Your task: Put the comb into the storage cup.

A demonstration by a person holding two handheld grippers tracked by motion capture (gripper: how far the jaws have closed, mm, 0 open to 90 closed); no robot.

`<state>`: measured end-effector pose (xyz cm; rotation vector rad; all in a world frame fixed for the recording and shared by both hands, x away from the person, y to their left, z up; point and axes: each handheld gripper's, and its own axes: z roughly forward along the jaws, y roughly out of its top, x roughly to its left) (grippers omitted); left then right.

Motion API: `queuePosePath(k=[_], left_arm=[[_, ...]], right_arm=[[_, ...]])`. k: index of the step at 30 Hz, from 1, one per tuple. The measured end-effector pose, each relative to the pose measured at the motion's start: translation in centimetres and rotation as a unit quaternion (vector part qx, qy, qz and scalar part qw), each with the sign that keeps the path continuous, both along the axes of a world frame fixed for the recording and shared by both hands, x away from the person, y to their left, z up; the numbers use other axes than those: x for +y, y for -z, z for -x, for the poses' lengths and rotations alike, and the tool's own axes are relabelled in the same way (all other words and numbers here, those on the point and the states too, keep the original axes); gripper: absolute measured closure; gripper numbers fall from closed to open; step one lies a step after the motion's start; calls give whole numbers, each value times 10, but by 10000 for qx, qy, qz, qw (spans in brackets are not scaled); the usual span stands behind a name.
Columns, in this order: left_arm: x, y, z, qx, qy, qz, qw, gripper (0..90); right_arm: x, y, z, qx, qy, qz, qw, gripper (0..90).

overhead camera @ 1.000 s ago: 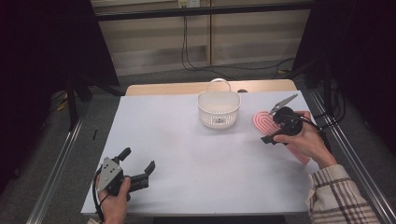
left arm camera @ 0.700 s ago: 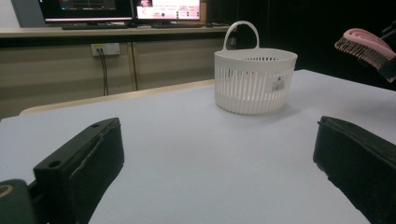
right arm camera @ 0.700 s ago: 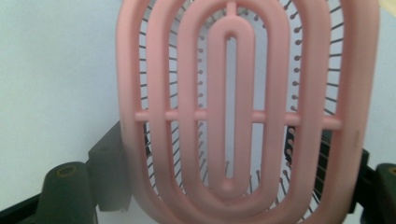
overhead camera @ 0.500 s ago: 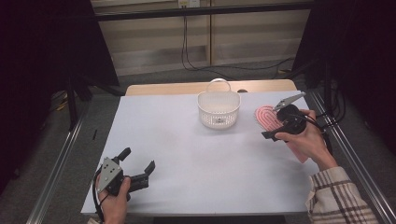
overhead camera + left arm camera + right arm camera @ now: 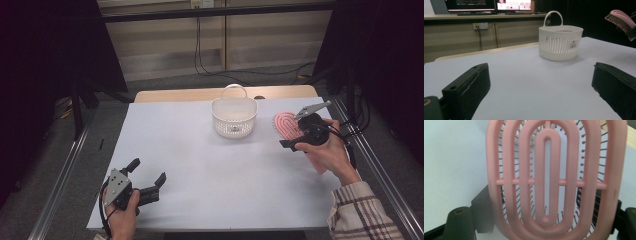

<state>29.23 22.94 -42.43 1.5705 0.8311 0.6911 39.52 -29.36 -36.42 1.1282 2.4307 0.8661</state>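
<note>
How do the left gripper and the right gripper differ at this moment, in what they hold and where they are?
The left gripper has open jaws with nothing between them; the right gripper is clamped on a pink hairbrush. The left gripper sits low at the table's near left corner; the right gripper is raised off the table, just right of the white basket. Both are hand-held, black-jawed tools.

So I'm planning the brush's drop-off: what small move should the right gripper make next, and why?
Probably carry the pink vented plastic hairbrush leftward over the white slotted plastic basket: the right gripper holds it raised beside the basket, not yet above its opening.
</note>
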Motion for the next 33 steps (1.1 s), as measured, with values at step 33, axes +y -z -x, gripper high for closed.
queuePosePath(k=[33], left_arm=[[0, 0, 0, -7, 4, 49, 10000, 20]], right_arm=[[-7, -5, 9, -1004, 419, -926, 9897, 220]])
